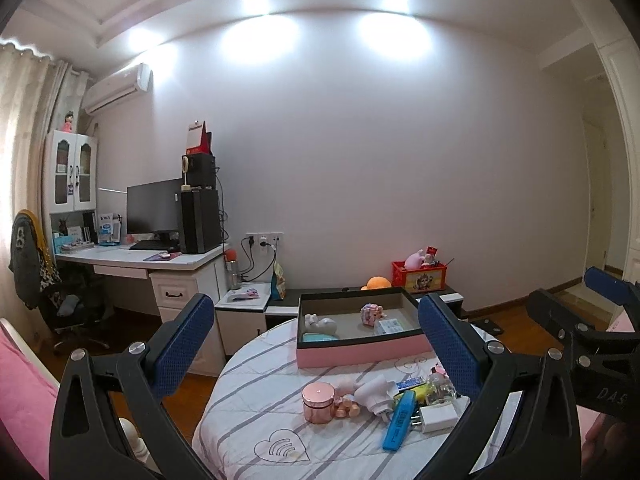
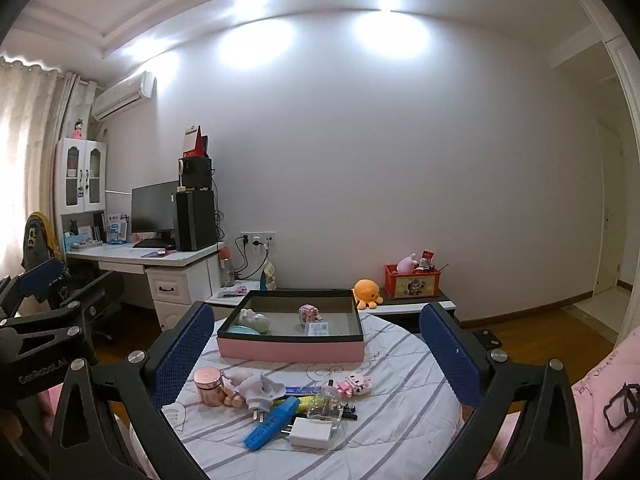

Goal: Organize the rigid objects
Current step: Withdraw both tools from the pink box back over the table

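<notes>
Tray [image 2: 291,350]: pink outer wall, black rim, grey-brown inside.
Tablecloth [image 2: 400,392]: white with grey stripes and outlined heart motifs.
Jar [image 1: 318,402]: shiny rose-gold.
Highlighter [image 1: 398,420]: bright blue (a second, yellow one lies behind it).
Charger [image 2: 311,433]: plain white.
Block toy [image 2: 353,384]: pink and white, pixel-patterned.
Gripper pads [image 1: 182,344]: dark blue, fine mesh texture, on black frames.
Plush octopus [image 2: 367,291]: orange-yellow.
Crate [image 2: 412,283]: red with a printed cartoon panel.
Curtains [image 2: 28,160]: cream.
</notes>
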